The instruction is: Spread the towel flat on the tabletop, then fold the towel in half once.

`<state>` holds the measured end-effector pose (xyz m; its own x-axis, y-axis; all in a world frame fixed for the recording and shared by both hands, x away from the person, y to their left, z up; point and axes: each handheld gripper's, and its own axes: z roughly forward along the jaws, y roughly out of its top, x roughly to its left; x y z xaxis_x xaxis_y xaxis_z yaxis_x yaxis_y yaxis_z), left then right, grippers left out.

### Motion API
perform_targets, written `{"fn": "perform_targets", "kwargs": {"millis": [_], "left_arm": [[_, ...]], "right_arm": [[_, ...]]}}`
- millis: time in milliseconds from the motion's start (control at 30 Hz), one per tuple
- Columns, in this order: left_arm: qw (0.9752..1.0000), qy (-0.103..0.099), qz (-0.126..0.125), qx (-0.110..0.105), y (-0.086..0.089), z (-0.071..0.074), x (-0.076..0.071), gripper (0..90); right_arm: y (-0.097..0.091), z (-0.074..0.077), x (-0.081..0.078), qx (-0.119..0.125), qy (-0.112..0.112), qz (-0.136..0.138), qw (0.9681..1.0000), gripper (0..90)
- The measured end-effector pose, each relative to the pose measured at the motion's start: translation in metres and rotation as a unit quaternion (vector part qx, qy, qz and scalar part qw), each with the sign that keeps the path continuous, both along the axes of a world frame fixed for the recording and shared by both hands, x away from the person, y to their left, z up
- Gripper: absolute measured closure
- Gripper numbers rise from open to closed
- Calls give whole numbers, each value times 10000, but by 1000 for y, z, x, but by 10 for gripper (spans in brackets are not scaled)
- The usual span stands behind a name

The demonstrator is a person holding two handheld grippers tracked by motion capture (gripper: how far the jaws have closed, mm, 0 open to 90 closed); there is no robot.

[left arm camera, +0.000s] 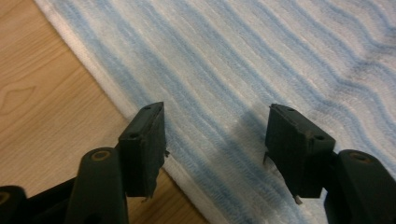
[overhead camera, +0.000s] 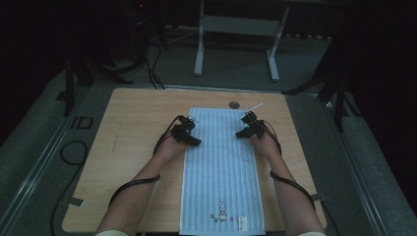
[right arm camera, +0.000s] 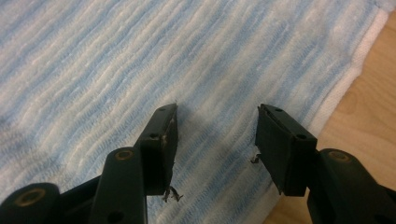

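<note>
A blue-and-white striped towel (overhead camera: 222,172) lies flat and lengthwise down the middle of the wooden surface (overhead camera: 133,147), its labelled end toward the person. The left gripper (overhead camera: 189,129) sits at the towel's left edge near the far end, jaws apart over the hem with nothing clamped. The right gripper (overhead camera: 247,125) mirrors it at the right edge, jaws apart above the cloth, empty too.

A light wooden worktop (overhead camera: 133,147) stands on grey carpet floor (overhead camera: 39,147) in a dim room. Beyond its far edge stands a white-legged table frame (overhead camera: 236,29), with black cables (overhead camera: 152,69) trailing at far left.
</note>
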<state>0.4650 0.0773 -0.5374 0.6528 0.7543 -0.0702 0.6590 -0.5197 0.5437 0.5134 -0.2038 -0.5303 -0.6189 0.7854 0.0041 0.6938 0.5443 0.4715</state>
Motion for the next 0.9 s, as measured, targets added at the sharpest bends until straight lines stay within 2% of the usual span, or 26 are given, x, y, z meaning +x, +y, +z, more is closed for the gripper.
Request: {"fn": "perform_targets", "kwargs": {"millis": [100, 167, 233, 333, 367, 433, 533, 733, 800, 900], "left_arm": [[9999, -36, -3, -163, 5, 4, -6, 373], [9998, -132, -73, -86, 8, 7, -13, 374], [9997, -187, -117, -98, 12, 9, -20, 374], [9997, -130, -63, -207, 21, 11, -26, 375], [9997, -130, -63, -207, 21, 11, -26, 376], [9998, -110, 132, -117, 30, 11, -24, 377], [9993, -17, 324, -171, 36, 11, -21, 377], [9989, 42, 458, -134, 36, 12, -13, 377], [9982, 75, 550, -212, 36, 13, -8, 377], [9976, 93, 645, -217, 35, 12, -2, 377]], "right_arm": [[-1, 2, -2, -86, -43, -21, 10000, 463], [-3, 5, -10, -13, -159, 34, 9999, 476], [-6, 8, -18, 23, -184, 107, 9998, 543], [-12, 12, -28, 14, -198, 214, 9996, 558], [-14, 14, -29, 26, -193, 202, 9996, 566], [-20, 18, -30, 52, -220, 112, 9997, 567], [-28, 22, -29, 98, -212, 10, 9997, 572], [-34, 21, -25, 44, -183, -135, 9997, 566], [-35, 20, -23, 76, -158, -190, 9997, 553], [-35, 17, -20, 13, -147, -230, 9996, 546]]}}
